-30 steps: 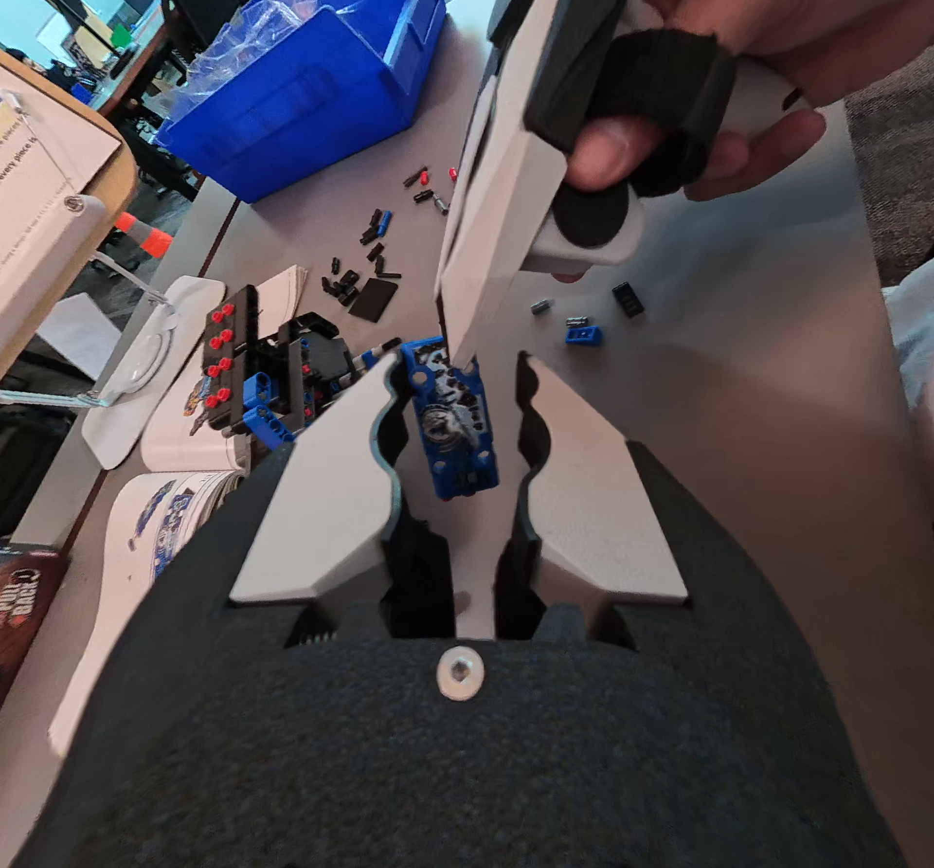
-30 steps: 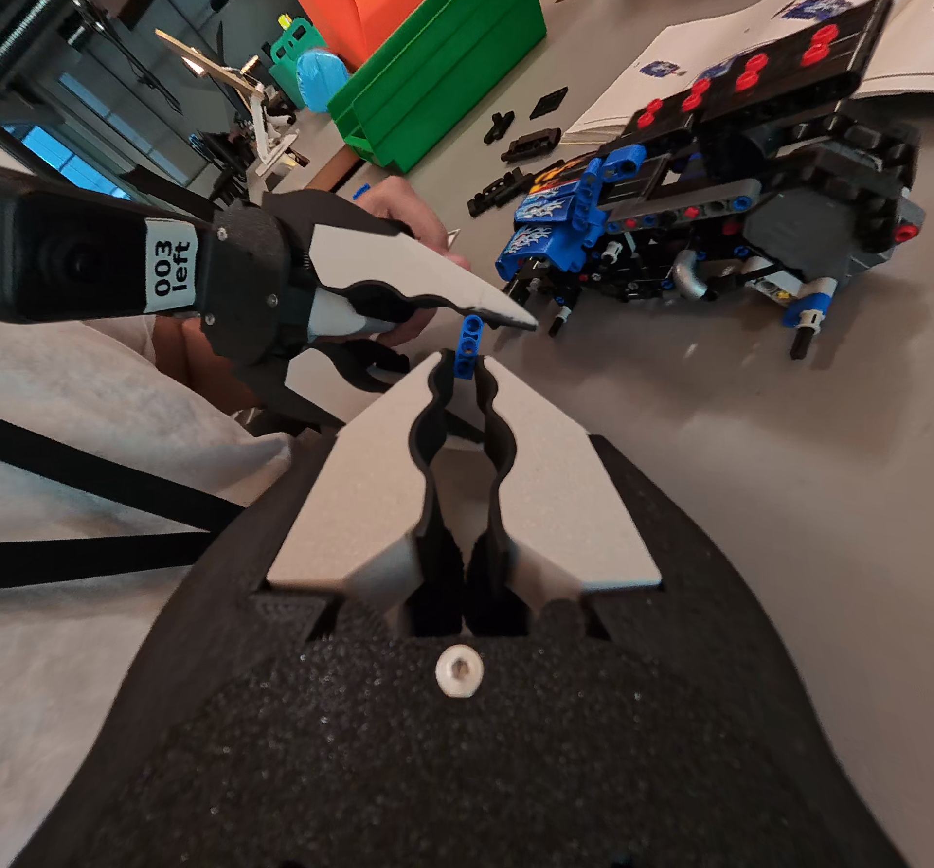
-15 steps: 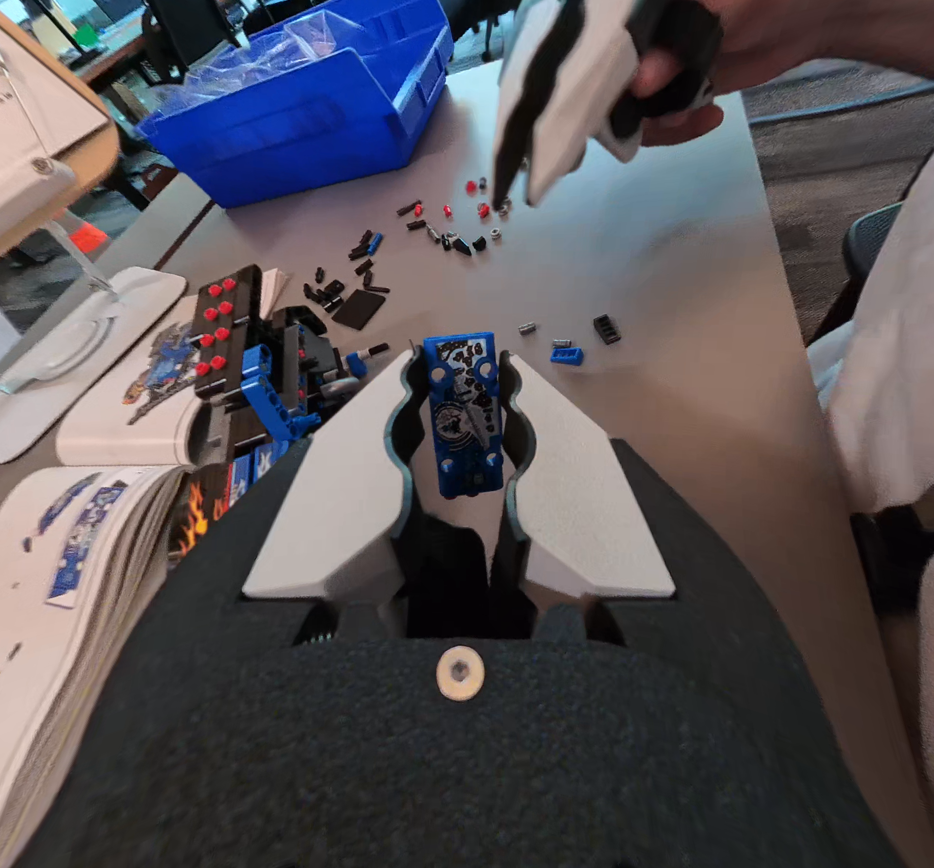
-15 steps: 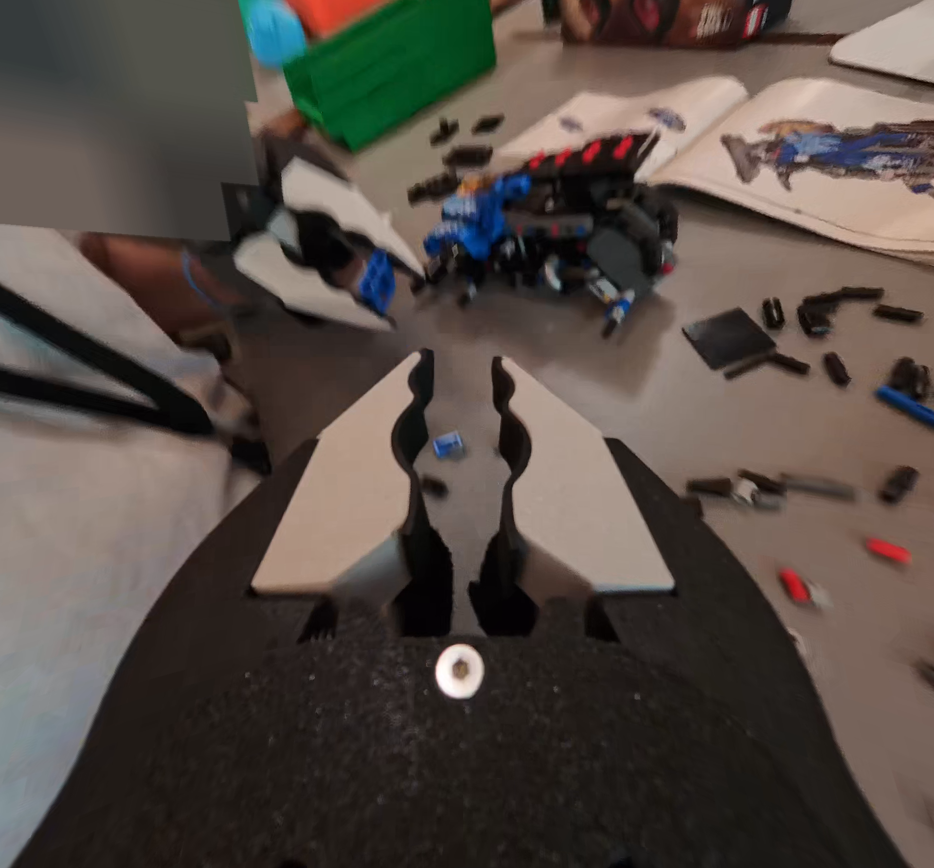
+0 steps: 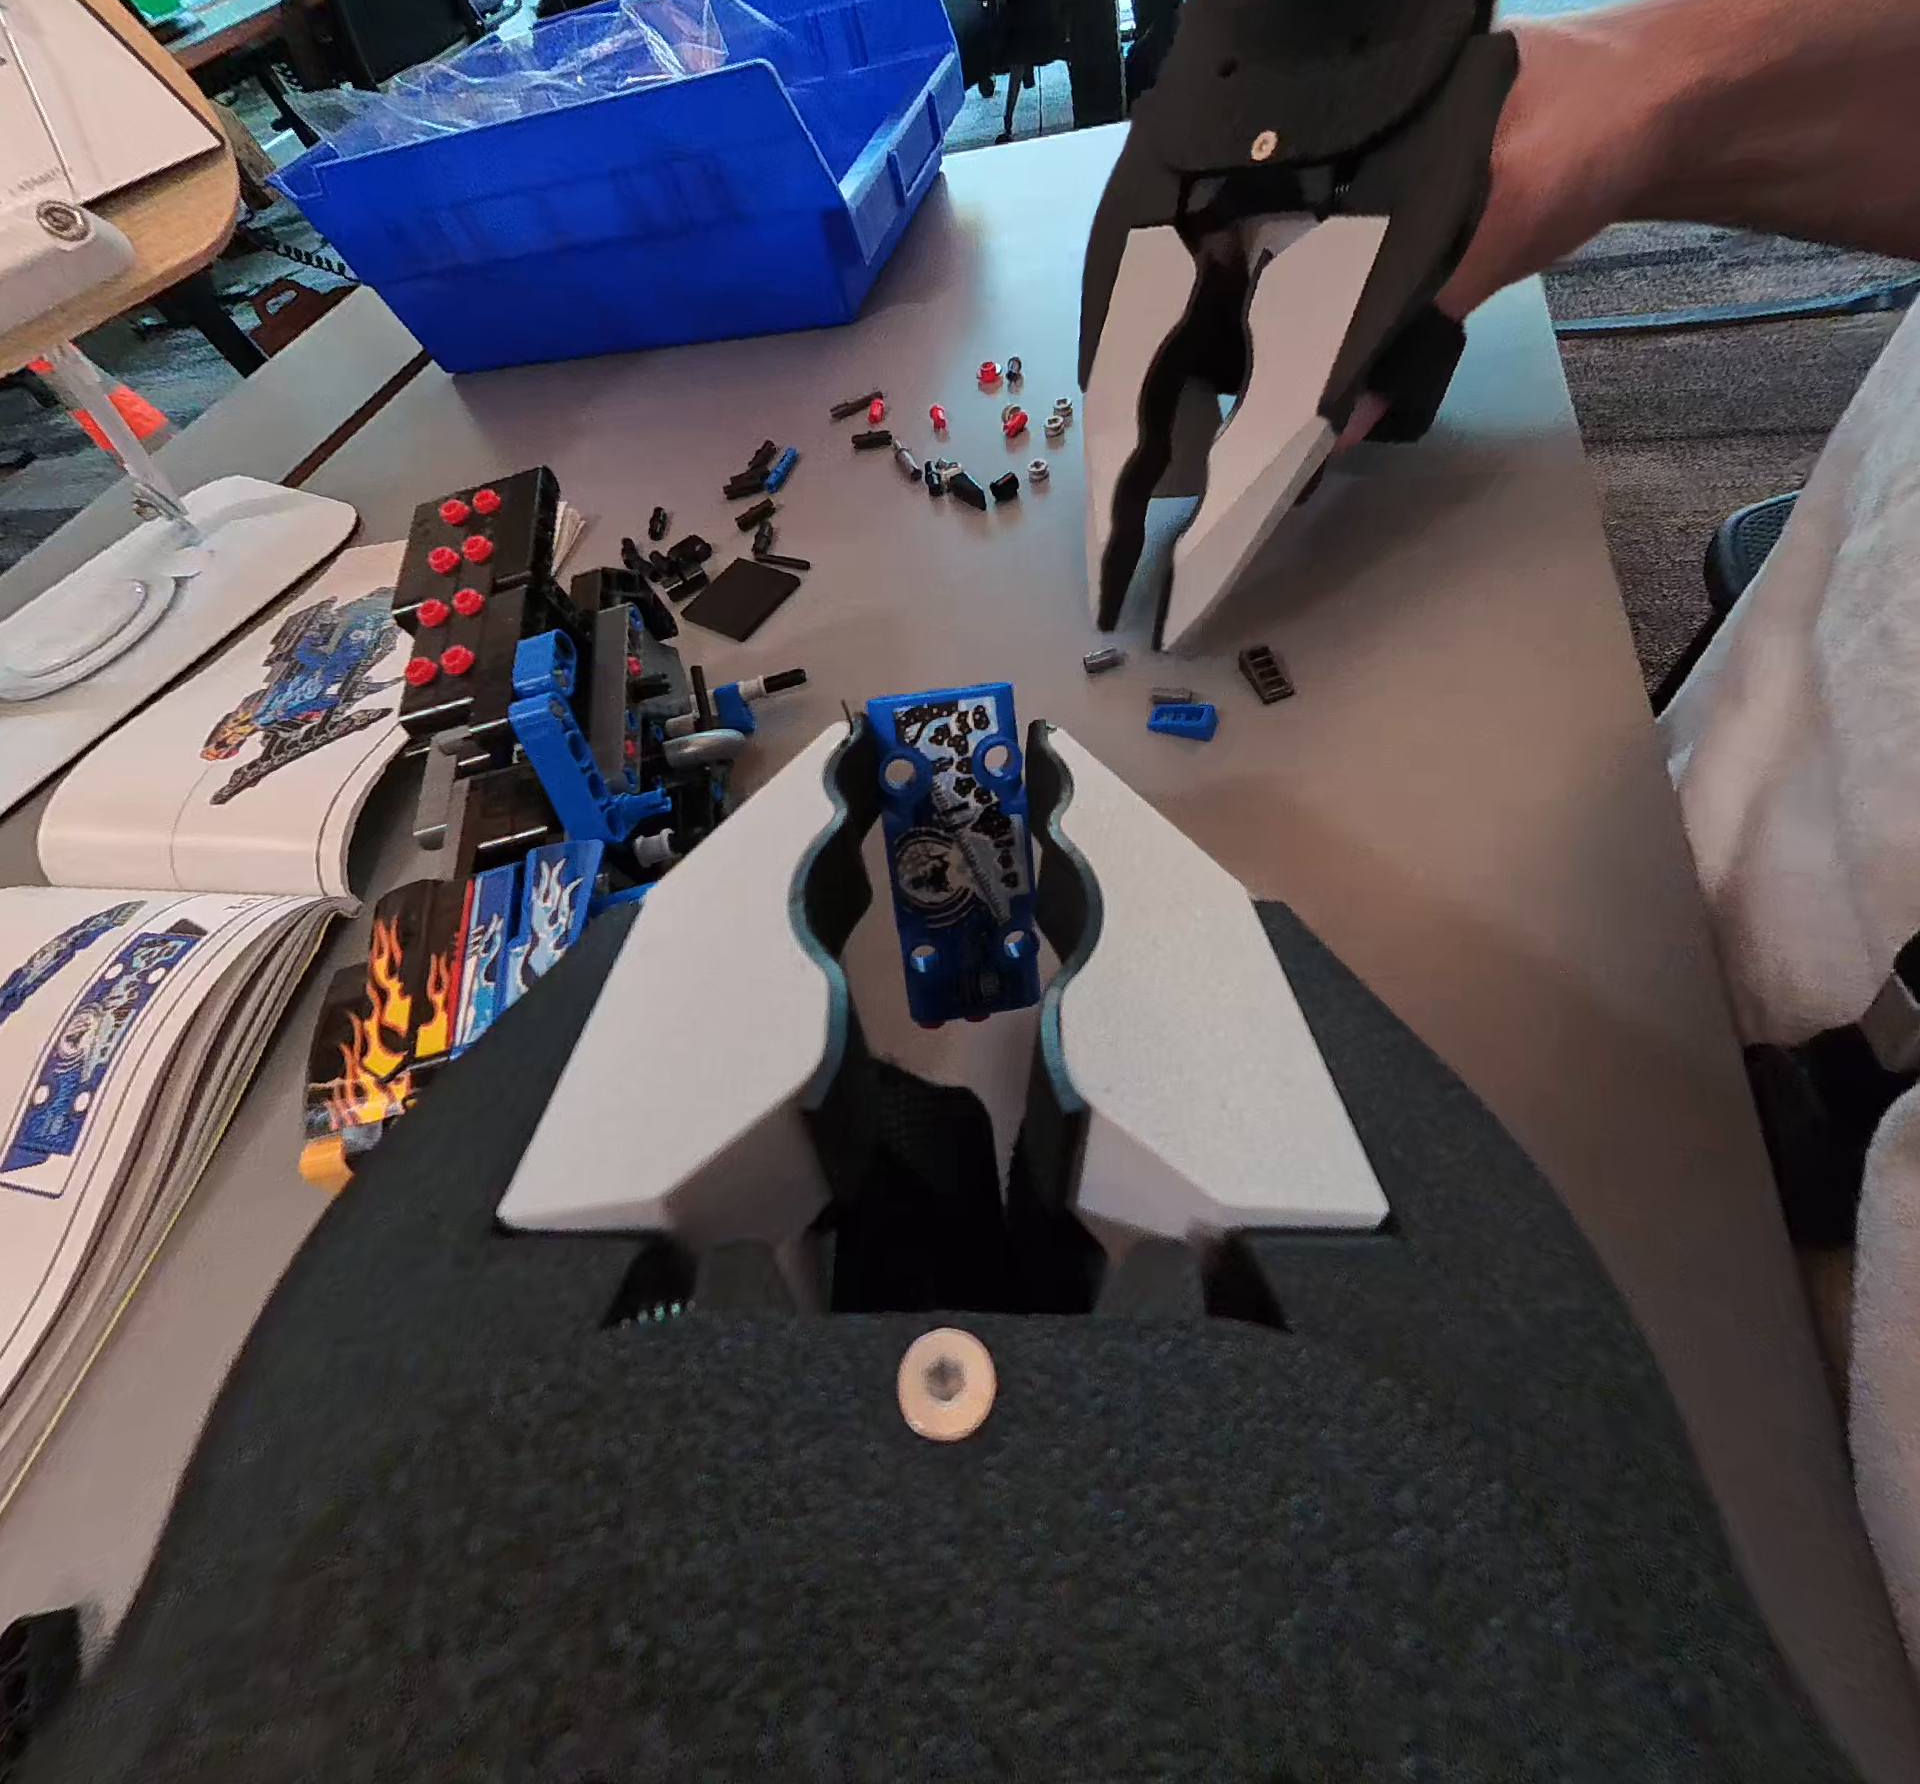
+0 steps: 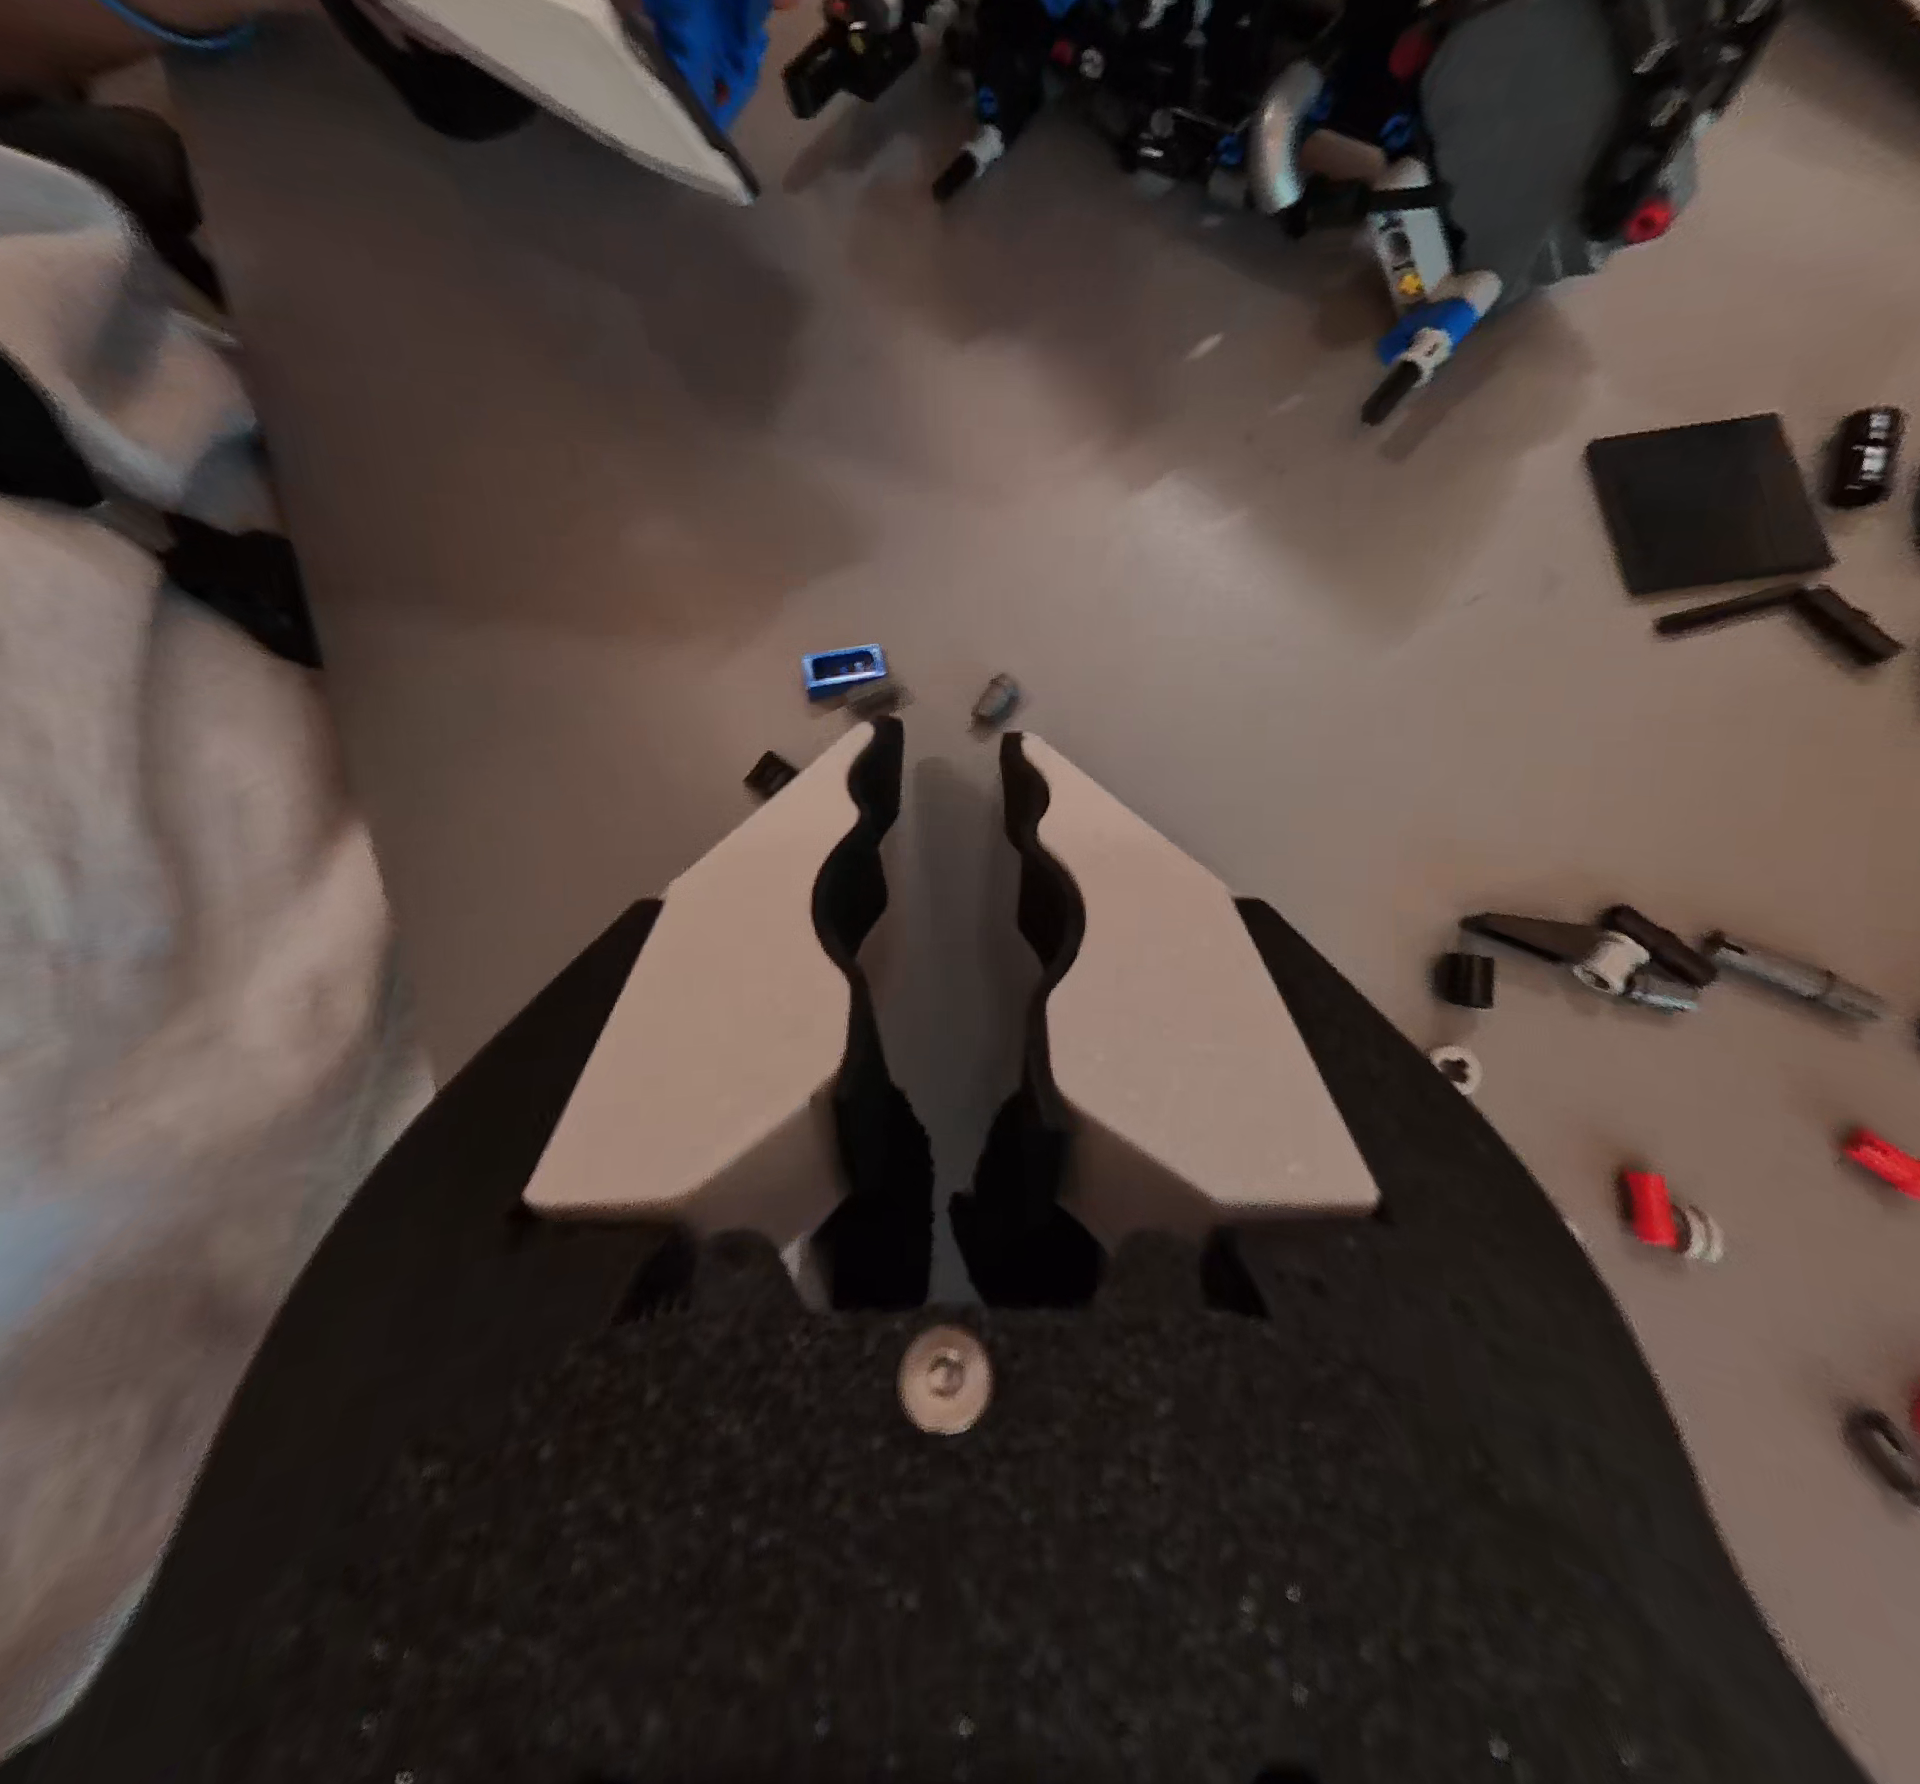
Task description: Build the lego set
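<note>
My left gripper [image 5: 951, 737] is shut on a blue stickered panel [image 5: 956, 861] and holds it above the table. The part-built black and blue model [image 5: 540, 695] lies just left of it. My right gripper [image 6: 945, 737] is open and empty, with its tips down at the table. A small blue piece [image 6: 844, 669] and a grey pin [image 6: 995, 695] lie just beyond its tips, and a small black piece [image 6: 769, 773] lies at its left. In the left wrist view the right gripper [image 5: 1138, 635] stands steeply on the table. The model [image 6: 1455, 20] also shows in the right wrist view.
A blue bin [image 5: 644, 176] with clear bags stands at the back. Open instruction booklets [image 5: 208, 778] and a flame-stickered panel [image 5: 447, 996] lie at the left. Several small black, red and grey pieces [image 5: 935, 446] and a black flat tile [image 6: 1704, 503] are scattered on the table. Tip to tip, the grippers are about 10 cm apart. The black flat tile [image 6: 1704, 503] is about 12 cm from my right fingertips. My left wrist view [image 5: 740, 595] looks at it from another angle.
My right gripper left the blue panel, no longer holds the small blue connector, and came down open by the loose pieces. My left gripper's fingers closed in on the panel.
</note>
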